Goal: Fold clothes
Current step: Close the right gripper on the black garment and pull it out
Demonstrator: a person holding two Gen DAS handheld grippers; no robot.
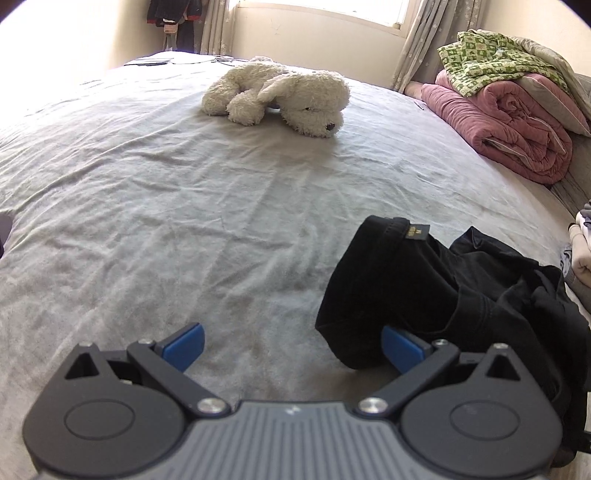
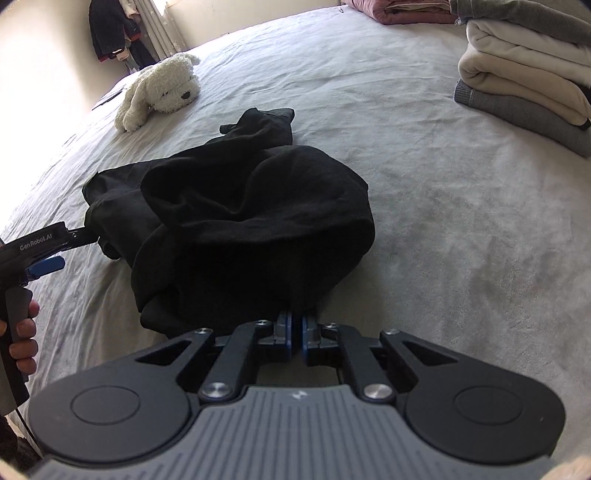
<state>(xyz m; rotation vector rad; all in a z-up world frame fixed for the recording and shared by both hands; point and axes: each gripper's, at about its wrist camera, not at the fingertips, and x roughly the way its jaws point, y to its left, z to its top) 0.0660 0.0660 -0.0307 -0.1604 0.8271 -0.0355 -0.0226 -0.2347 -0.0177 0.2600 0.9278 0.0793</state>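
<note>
A crumpled black garment [image 2: 251, 221] lies in a heap on the grey bed sheet [image 2: 443, 221]. My right gripper [image 2: 295, 325] is shut on the near edge of that black cloth, its blue pads pressed together on the fabric. In the left wrist view the same black garment [image 1: 424, 288] sits at the right, a small label showing on its upper fold. My left gripper [image 1: 291, 343] stands open just above the sheet. Its right blue pad [image 1: 400, 349] is at the garment's lower left edge and nothing lies between the pads. The left gripper [image 2: 55, 254] also shows at the right wrist view's left edge, held by a hand.
A white plush dog [image 1: 280, 94] lies farther up the bed. Folded pink and green bedding [image 1: 506, 107] is stacked at the far right. A stack of folded clothes in cream and grey [image 2: 524, 74] sits at the right of the bed. Dark clothes [image 2: 110, 29] hang by the curtain.
</note>
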